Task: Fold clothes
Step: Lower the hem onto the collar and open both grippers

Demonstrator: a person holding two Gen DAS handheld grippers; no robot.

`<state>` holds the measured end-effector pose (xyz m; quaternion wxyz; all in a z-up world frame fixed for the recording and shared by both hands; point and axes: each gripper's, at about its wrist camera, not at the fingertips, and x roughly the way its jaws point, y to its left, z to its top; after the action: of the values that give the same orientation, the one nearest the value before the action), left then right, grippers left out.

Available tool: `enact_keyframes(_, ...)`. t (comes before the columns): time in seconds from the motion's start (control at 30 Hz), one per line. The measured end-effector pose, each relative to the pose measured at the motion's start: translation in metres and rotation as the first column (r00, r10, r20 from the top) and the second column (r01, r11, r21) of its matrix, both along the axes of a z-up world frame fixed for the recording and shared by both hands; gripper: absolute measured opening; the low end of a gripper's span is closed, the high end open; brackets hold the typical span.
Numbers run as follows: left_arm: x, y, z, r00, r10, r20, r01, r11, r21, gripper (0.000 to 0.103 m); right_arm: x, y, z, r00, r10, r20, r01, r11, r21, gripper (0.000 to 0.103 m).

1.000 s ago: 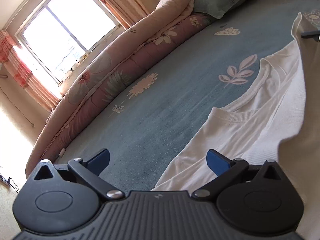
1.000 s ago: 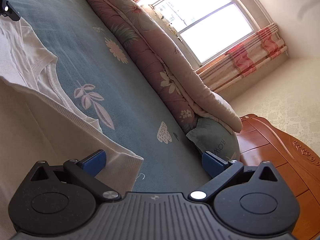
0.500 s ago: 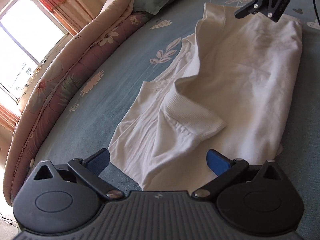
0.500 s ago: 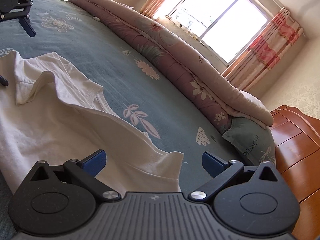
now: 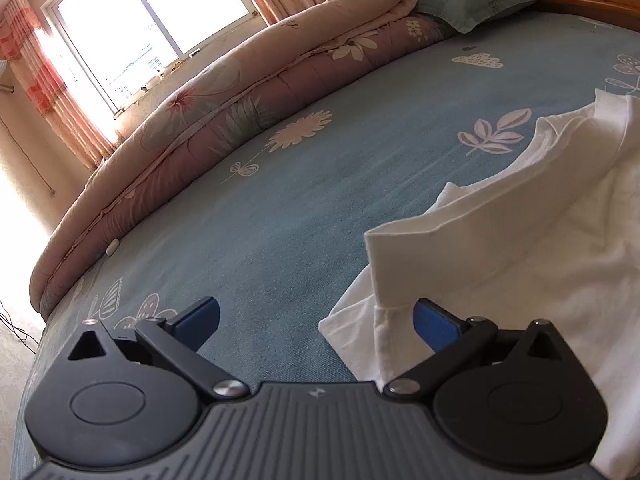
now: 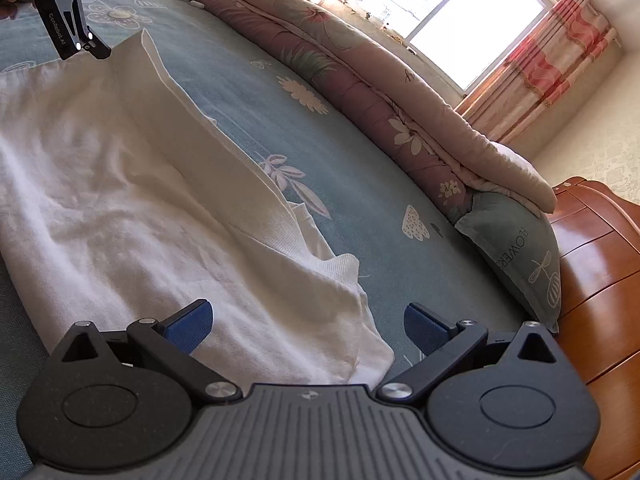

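A white T-shirt [image 5: 520,248] lies folded lengthwise on the blue flowered bedsheet [image 5: 280,200]. My left gripper [image 5: 316,320] is open low over the sheet, its right finger over the shirt's near corner, nothing gripped. In the right wrist view the same shirt [image 6: 120,184] stretches away to the left, one edge standing up in a ridge. My right gripper [image 6: 308,324] is open over the shirt's near end, holding nothing. The left gripper [image 6: 94,12] shows at the far end of the shirt in that view, fingers apart.
A rolled pink and mauve quilt [image 5: 240,92] runs along the far side of the bed under a bright window [image 5: 148,28]. A teal pillow [image 6: 516,256] leans against the wooden headboard [image 6: 600,280]. Bare sheet lies between shirt and quilt.
Both grippers have dropped closer to the bed at opposite ends of the shirt. The upper layer now lies flatter, with one long folded edge raised. Both stay open.
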<state>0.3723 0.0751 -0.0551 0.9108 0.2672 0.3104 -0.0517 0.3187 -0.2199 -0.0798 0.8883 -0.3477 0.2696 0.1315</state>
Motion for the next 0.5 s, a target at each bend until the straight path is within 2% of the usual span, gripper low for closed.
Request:
enact_keyframes(0.13, -0.018, -0.010, 0.005, 0.993, -0.104, -0.054, 0.096, 0.987, -0.129, 0.102, 0.009, -0.001, -0.001, 0.998, 0.029, -0.064, -0.022, 0.993, 0.113, 0.103)
enact_keyframes(0.2, -0.023, -0.020, 0.002, 0.973, -0.199, -0.114, 0.165, 0.953, -0.253, 0.102, 0.014, -0.002, -0.001, 0.994, 0.049, -0.097, -0.030, 0.983, 0.181, 0.103)
enact_keyframes(0.27, -0.020, -0.027, -0.006, 0.941, -0.283, -0.186, 0.191, 0.896, -0.401, 0.102, 0.022, -0.002, -0.001, 0.988, 0.075, -0.132, -0.040, 0.967, 0.253, 0.103)
enact_keyframes(0.37, -0.008, -0.034, -0.023, 0.915, -0.322, -0.243, 0.157, 0.840, -0.520, 0.102, 0.043, -0.005, -0.009, 0.971, 0.106, -0.215, -0.021, 0.931, 0.365, 0.103)
enact_keyframes(0.43, 0.007, -0.032, -0.036, 0.918, -0.293, -0.265, 0.108, 0.831, -0.546, 0.102, 0.065, -0.012, -0.021, 0.951, 0.091, -0.294, 0.044, 0.905, 0.423, 0.103)
enact_keyframes(0.5, 0.024, -0.025, -0.049, 0.925, -0.254, -0.284, 0.052, 0.822, -0.567, 0.102, 0.082, -0.026, -0.031, 0.948, 0.084, -0.307, 0.081, 0.869, 0.488, 0.103)
